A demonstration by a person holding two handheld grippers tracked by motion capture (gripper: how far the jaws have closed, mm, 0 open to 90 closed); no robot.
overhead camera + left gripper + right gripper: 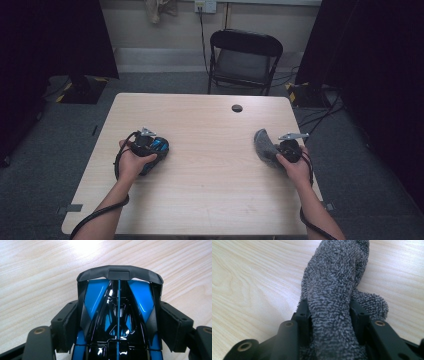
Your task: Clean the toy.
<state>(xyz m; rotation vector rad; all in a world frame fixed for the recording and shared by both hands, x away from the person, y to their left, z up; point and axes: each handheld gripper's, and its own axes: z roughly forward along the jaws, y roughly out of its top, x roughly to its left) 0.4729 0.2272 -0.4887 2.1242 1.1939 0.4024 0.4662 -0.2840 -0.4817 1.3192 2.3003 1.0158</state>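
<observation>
A glossy blue and black toy car point(117, 302) sits between the jaws of my left gripper point(118, 325), whose pads point(67, 323) press on both of its sides; its dark wing points away from the camera. In the high view the left gripper point(156, 149) and the car point(161, 145) rest low over the table's left half. A grey terry cloth point(337, 277) bulges up between the jaws of my right gripper point(329, 315), touching both pads. The right gripper point(278, 150) and the cloth point(262, 142) are by the table's right edge.
The light wooden table point(210, 130) has a small round black cable hole point(237, 108) near its far edge. A black folding chair point(244, 60) stands behind the table. Cables and dark curtains lie to both sides on the grey floor.
</observation>
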